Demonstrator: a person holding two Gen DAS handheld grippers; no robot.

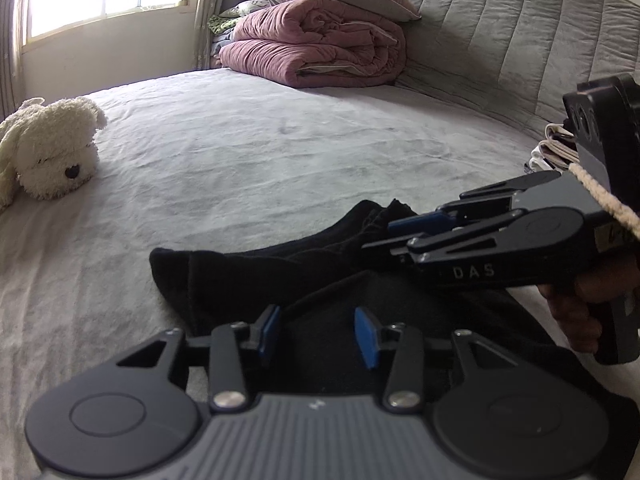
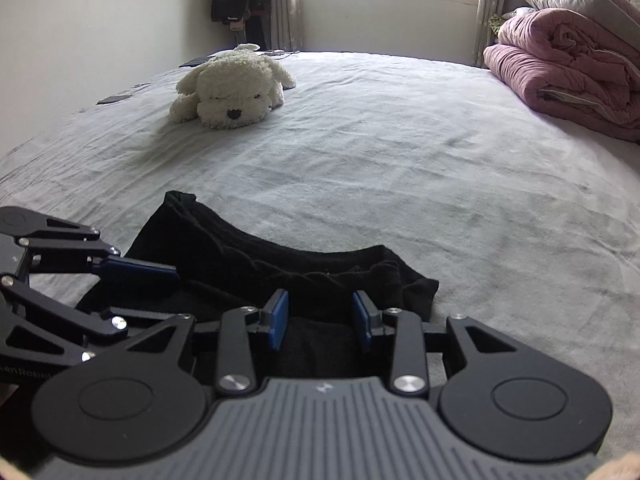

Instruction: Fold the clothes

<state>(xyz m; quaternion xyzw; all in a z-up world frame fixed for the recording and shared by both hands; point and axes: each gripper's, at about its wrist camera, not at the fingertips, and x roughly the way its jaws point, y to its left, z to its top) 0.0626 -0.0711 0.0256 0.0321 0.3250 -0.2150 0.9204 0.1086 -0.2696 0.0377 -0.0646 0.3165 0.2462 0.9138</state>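
Note:
A black garment (image 1: 256,268) lies bunched on the grey bed sheet; it also shows in the right wrist view (image 2: 248,252). My left gripper (image 1: 318,330) is open just above the garment's near part, nothing between its blue pads. My right gripper (image 2: 321,318) is open over the garment's near edge, empty. In the left wrist view the right gripper (image 1: 394,234) comes in from the right over the garment. In the right wrist view the left gripper (image 2: 160,276) comes in from the left over it.
A white plush dog (image 1: 48,148) lies on the bed, to the left; it shows too in the right wrist view (image 2: 232,88). A folded pink quilt (image 1: 316,46) with a pillow sits by the grey headboard (image 1: 520,32). Folded clothes (image 1: 554,150) lie at the right edge.

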